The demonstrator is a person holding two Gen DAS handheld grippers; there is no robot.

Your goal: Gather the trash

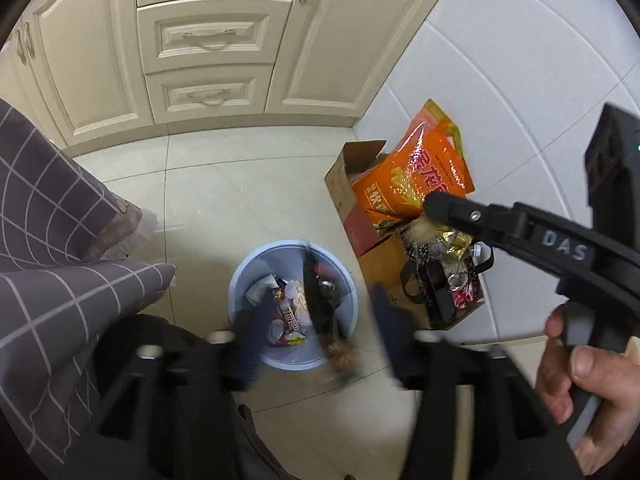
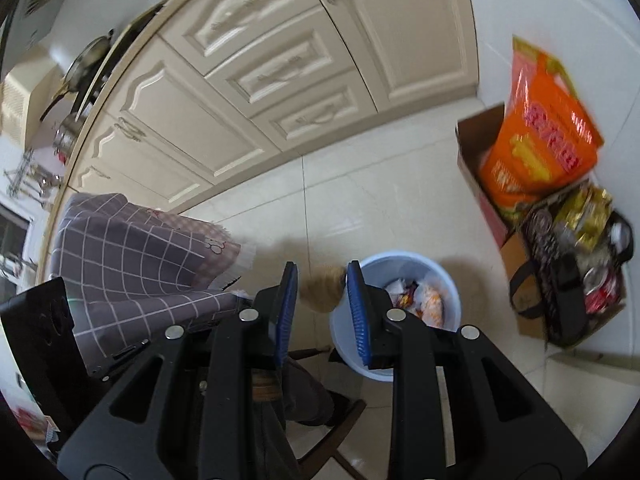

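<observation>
A light blue trash bin [image 1: 248,276] stands on the tiled floor, holding wrappers and paper; it also shows in the right wrist view [image 2: 400,264]. A brown fuzzy clump [image 1: 340,354] hangs blurred at the bin's near rim, below a dark strip. My left gripper [image 1: 316,320] is open above the bin, its fingers blurred. My right gripper [image 2: 322,294] is open, with a tan fuzzy clump [image 2: 322,290] in the gap between its blue pads; I cannot tell if it touches them. From the left wrist view the right gripper [image 1: 430,204] reaches over the boxes.
Cream cabinets [image 1: 216,40] line the far wall. A cardboard box [image 1: 348,184] with an orange bag [image 1: 420,168] and a second box of packaging [image 1: 444,280] stand right of the bin. A grey checked cloth [image 1: 52,220] hangs at left.
</observation>
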